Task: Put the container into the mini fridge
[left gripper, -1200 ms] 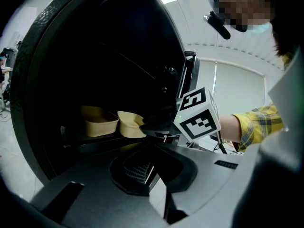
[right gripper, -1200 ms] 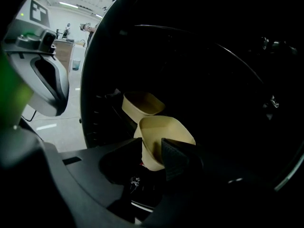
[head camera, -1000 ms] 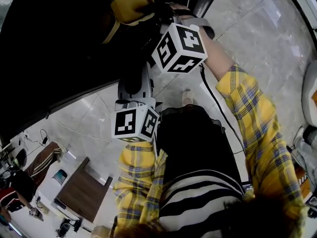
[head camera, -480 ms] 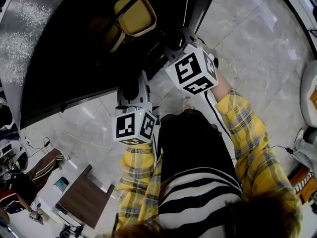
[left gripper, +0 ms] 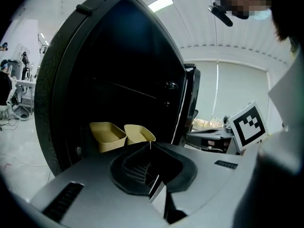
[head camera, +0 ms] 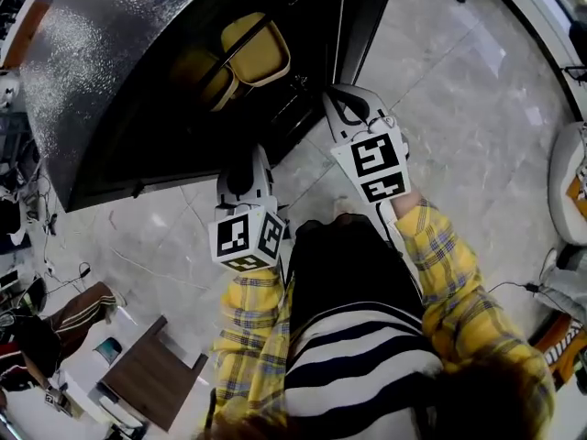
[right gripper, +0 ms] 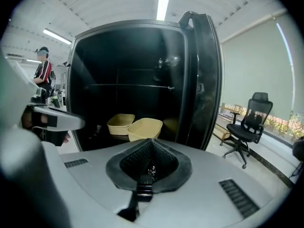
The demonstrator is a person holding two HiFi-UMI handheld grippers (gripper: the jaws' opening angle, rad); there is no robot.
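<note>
The black mini fridge [head camera: 119, 90] stands open, its door [head camera: 362, 7] swung out to the right. Two pale yellow containers rest side by side on its floor [head camera: 257, 49] [head camera: 204, 71]; they also show in the left gripper view [left gripper: 139, 133] [left gripper: 107, 135] and the right gripper view [right gripper: 145, 127] [right gripper: 120, 124]. My right gripper [head camera: 344, 99] is outside the fridge opening, a short way in front of the containers, shut with nothing between its jaws [right gripper: 151, 141]. My left gripper [head camera: 243, 163] is lower, in front of the fridge, also shut and empty [left gripper: 150, 144].
The open door edge [right gripper: 204, 80] stands just right of the right gripper's path. A black office chair [right gripper: 249, 122] is on the right by the window. A person in a red shirt [right gripper: 42, 72] stands at the left. A small brown table [head camera: 156, 365] sits behind me.
My right gripper has drawn back out of the fridge, away from the yellow container, which stays inside. The left gripper has hardly moved.
</note>
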